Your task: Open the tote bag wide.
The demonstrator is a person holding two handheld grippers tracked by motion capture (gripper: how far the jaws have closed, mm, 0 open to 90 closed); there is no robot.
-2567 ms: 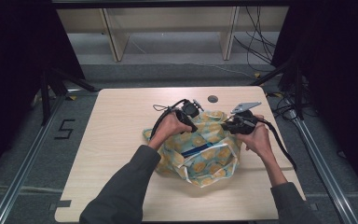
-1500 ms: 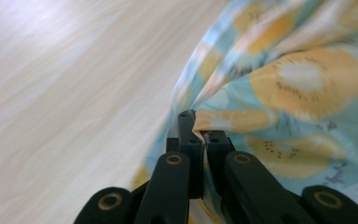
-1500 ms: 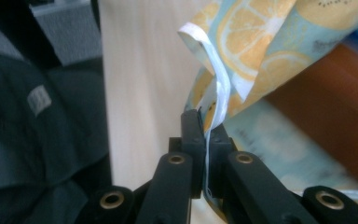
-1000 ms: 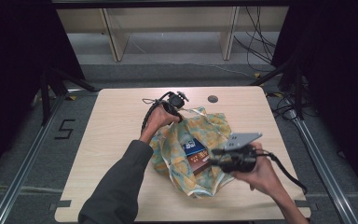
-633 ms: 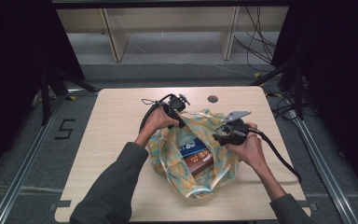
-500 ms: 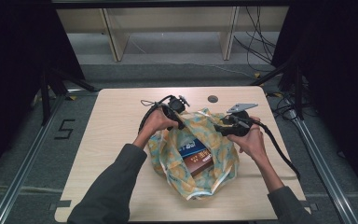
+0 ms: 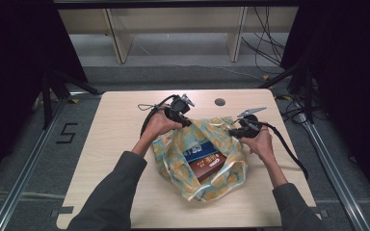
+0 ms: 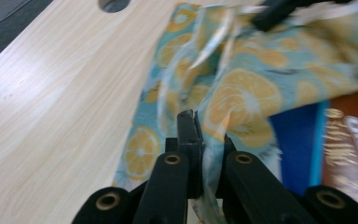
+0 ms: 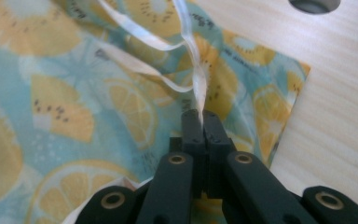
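A cloth bag (image 7: 203,183) with a lemon print lies on the table, its mouth spread wide. Inside it are a blue box (image 7: 198,151) and a brown box (image 7: 211,166). My left gripper (image 7: 187,122) is at the bag's far left rim; its jaws have just been closing and now pinch the printed cloth (image 8: 233,100) between them (image 8: 201,135). My right gripper (image 7: 233,132) is at the far right rim; its jaws have also just closed and grip a white drawstring (image 9: 196,70) of the bag (image 9: 65,102) at the tips (image 9: 199,117).
The bag lies on a pale wooden table (image 7: 111,139), whose round cable hole (image 7: 219,102) sits just beyond the bag. Both grippers trail black cables across the tabletop. Shelving legs and cables stand on the floor behind the table.
My right hand has moved from the bag's near right side up to its far right rim and shut on the drawstring. The left gripper stayed at the far left rim and closed on the cloth.
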